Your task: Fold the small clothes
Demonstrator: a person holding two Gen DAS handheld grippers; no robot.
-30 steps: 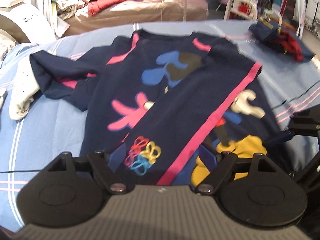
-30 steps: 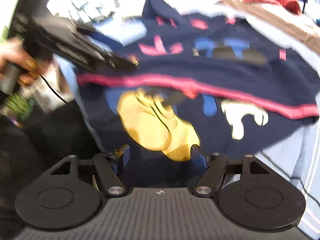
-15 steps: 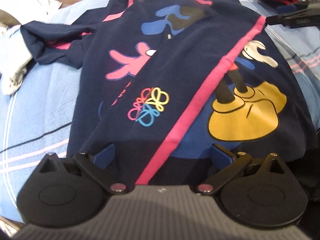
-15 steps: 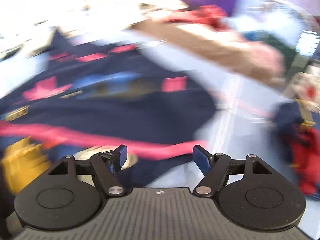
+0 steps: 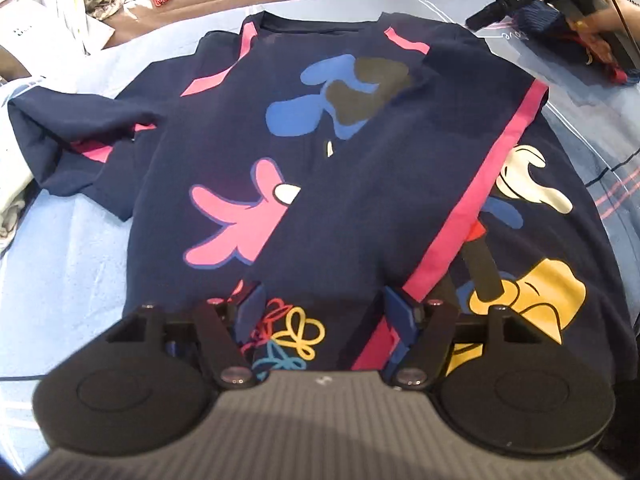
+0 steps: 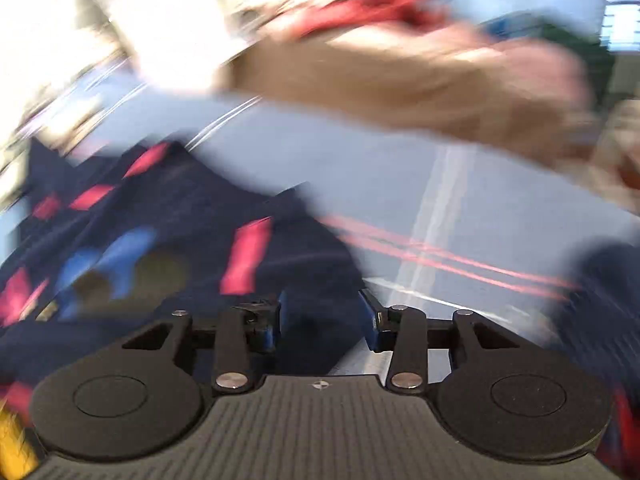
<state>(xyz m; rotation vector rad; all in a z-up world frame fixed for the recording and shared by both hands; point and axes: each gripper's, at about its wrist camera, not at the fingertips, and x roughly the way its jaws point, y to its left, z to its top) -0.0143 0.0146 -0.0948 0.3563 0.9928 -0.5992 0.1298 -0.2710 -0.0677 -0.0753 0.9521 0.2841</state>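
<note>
**Navy T-shirt lies flat on the blue bed**

A soft navy T-shirt (image 5: pixel 360 184) is spread out on a pale blue bed sheet (image 5: pixel 68 280) with thin pink and white stripes. One side of the shirt is folded over the front, so a long pink band (image 5: pixel 476 204) runs slantwise across it. The print has rounded cartoon shapes: a pink glove, blue blobs, a white glove and a yellow shoe. A small loopy flower in red, yellow and blue sits near the hem.

The left gripper (image 5: pixel 322 312) is low over the hem. Its blue fingers (image 5: pixel 250 308) have just been closing but stand apart, with the flat cloth between them, and do not squeeze it.

The right gripper (image 6: pixel 322 316) is over the far corner of the shirt in a very blurry picture. Its fingers (image 6: pixel 370 316) have also just been closing and hold nothing.

A dark and red bundle of clothes (image 5: pixel 560 28) lies apart at the far right
</note>
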